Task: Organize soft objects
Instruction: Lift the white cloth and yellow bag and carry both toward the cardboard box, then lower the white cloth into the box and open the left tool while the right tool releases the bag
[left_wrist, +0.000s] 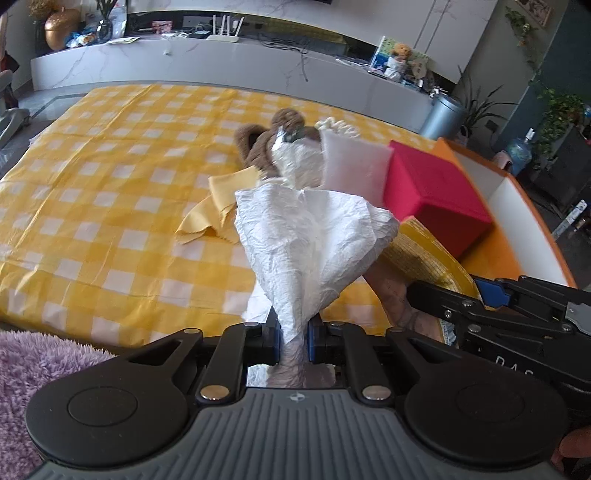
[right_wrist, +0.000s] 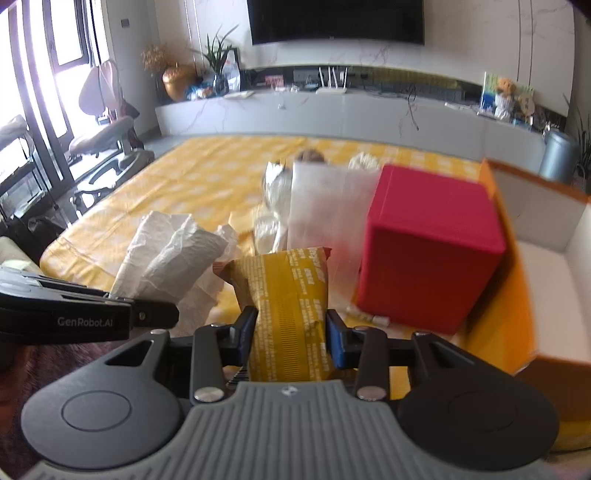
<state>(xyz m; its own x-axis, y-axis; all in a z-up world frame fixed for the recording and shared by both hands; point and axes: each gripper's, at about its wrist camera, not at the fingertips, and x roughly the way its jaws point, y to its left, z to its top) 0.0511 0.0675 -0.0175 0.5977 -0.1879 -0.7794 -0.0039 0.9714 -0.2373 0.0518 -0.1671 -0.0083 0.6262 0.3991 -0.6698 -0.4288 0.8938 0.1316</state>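
My left gripper (left_wrist: 293, 341) is shut on a crumpled white paper towel (left_wrist: 310, 236) that fans out above the yellow checked cloth (left_wrist: 110, 177). The same towel (right_wrist: 173, 251) shows at the left of the right wrist view, beside the left gripper's fingers (right_wrist: 159, 315). My right gripper (right_wrist: 291, 332) is shut on a yellow printed packet (right_wrist: 291, 291), held upright. In the left wrist view that packet (left_wrist: 424, 251) sits at the right, above the right gripper's fingers (left_wrist: 436, 299).
A brown teddy bear (left_wrist: 258, 144), a yellow rag (left_wrist: 218, 199) and a clear plastic bag (left_wrist: 354, 166) lie mid-table. A red box (left_wrist: 436, 192) stands beside an open orange box with white walls (left_wrist: 517, 199). Purple fluffy fabric (left_wrist: 37, 369) is at the near left.
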